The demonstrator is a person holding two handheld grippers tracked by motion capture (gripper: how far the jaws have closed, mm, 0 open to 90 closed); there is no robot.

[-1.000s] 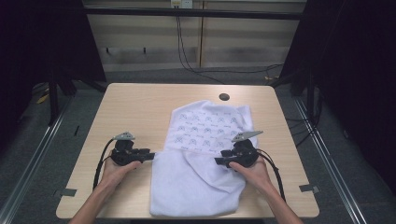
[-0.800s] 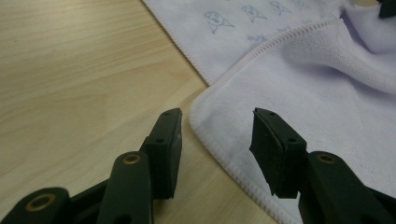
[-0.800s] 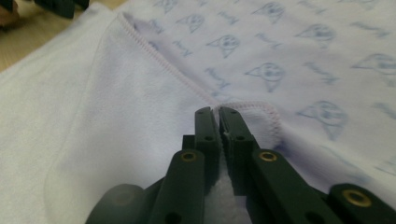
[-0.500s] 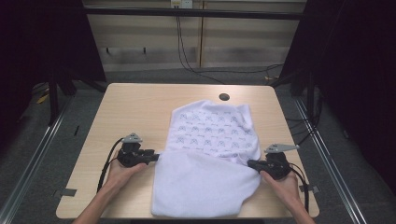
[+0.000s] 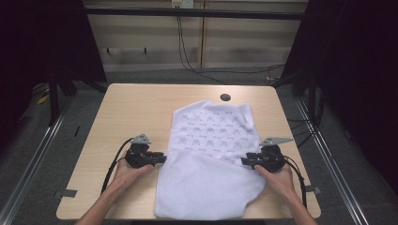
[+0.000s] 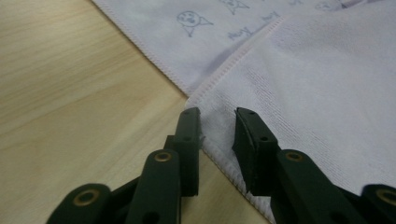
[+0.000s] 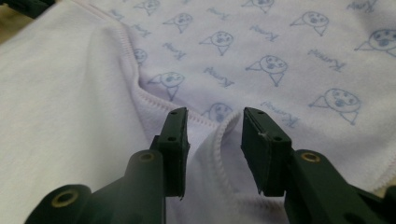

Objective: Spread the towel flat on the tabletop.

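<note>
The printed towel lies on the wooden surface, its near half folded plain side up. My left fingers sit at the towel's left edge, closing in with the hem between them, not yet pressing. My right fingers have just opened around a raised fold at its right edge.

Evenly lit table, dark surroundings; close-up views slightly soft.
</note>
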